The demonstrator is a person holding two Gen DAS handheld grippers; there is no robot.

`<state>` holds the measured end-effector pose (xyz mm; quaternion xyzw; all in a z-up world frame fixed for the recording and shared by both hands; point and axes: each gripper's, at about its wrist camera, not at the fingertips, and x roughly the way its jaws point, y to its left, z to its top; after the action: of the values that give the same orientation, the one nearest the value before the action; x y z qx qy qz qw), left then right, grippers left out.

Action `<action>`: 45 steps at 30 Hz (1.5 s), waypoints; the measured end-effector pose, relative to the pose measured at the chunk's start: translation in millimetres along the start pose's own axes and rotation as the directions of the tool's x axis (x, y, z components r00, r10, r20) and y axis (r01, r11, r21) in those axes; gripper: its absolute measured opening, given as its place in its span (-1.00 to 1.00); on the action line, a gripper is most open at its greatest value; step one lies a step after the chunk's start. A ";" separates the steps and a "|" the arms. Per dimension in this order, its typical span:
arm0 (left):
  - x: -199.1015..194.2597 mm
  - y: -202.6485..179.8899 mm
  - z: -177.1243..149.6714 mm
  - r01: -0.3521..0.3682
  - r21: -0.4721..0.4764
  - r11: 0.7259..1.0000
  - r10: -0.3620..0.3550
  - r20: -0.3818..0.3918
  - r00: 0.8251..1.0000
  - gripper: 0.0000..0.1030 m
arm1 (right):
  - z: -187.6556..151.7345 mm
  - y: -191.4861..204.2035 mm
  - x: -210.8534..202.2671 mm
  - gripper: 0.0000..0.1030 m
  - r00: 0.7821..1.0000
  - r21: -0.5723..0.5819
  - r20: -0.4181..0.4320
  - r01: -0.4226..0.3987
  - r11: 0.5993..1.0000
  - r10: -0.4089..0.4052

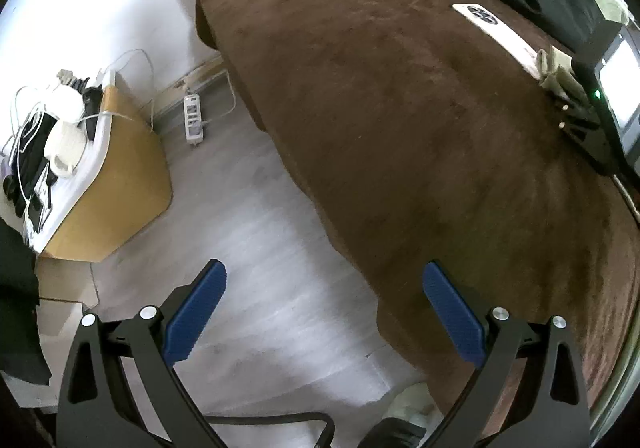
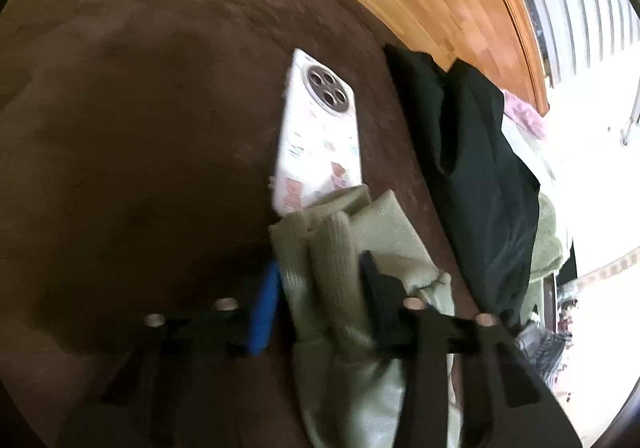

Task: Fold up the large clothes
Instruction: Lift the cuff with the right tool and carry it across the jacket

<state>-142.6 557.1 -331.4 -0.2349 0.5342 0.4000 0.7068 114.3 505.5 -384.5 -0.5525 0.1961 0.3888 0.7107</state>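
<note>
A: Where is the garment from your right hand-held gripper (image 2: pixel 320 288)?

B: Right between its fingers. The pale green knit garment (image 2: pixel 348 248) lies bunched on the brown bed cover (image 2: pixel 140 108), and you have the blue pad on one side of the ribbed edge and the black finger on the other. The jaws stand partly closed around the fabric; the view is blurred, so you cannot tell whether the pads actually press it.

A: Which way does its long axis run?

B: From under your right gripper forward, toward the white phone (image 2: pixel 320 136) just past the cuff. The cloth also trails back below the fingers, out of the frame. A dark garment (image 2: pixel 480 168) lies just beyond it on the gripper's right side.

A: And your left hand-held gripper (image 1: pixel 324 312)?

B: Spread wide with nothing in it, pointing steeply down at the edge of the bed, half over the grey floor (image 1: pixel 248 248). From there the green garment (image 1: pixel 554 68) sits far forward and to the right, near the phone (image 1: pixel 492 24).

A: So which hand is nearer?

B: Your right, clearly. I judge the next move turns on your left crossing the bed to a second edge before you spread the piece flat.
</note>
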 end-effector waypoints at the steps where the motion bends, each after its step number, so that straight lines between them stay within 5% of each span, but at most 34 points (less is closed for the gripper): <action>1: 0.1 1.6 -1.0 -0.001 -0.005 1.000 0.001 -0.002 1.000 0.87 | 1.4 -1.0 1.5 -0.38 1.000 0.003 -0.007 -0.001 1.000 0.001; 5: -0.7 1.9 -0.7 -0.001 -0.007 1.000 0.001 -0.001 1.000 0.87 | 2.2 -12.6 -1.5 -0.66 0.999 0.086 -0.012 -0.031 0.996 0.032; 19: -25.6 -26.0 17.4 0.028 0.065 0.998 -0.031 0.049 0.998 0.87 | -4.0 -64.0 -52.2 -0.71 0.997 0.270 0.080 -0.038 0.962 0.017; 26: -50.5 -65.8 46.3 0.066 0.132 0.989 -0.078 0.092 0.993 0.87 | -32.6 -144.8 -126.2 -0.72 0.988 0.504 0.148 -0.030 0.863 -0.052; 32: -55.1 -141.4 80.6 0.158 0.208 0.965 -0.185 0.116 0.976 0.87 | -89.8 -207.8 -210.1 -0.72 0.969 0.636 0.189 0.003 0.771 -0.159; 38: -70.0 -265.8 100.4 0.219 0.402 0.889 -0.295 0.135 0.946 0.87 | -159.0 -254.1 -278.0 -0.72 0.952 0.731 0.164 0.059 0.679 -0.258; 45: -82.0 -421.5 95.1 0.250 0.643 0.724 -0.389 0.081 0.918 0.87 | -235.7 -282.2 -342.1 -0.72 0.911 0.854 0.003 0.212 0.475 -0.412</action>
<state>246.5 363.3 -263.9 -0.0344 0.5088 0.0956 0.8549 154.7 144.9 -37.3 -0.1262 0.1779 0.1655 0.9618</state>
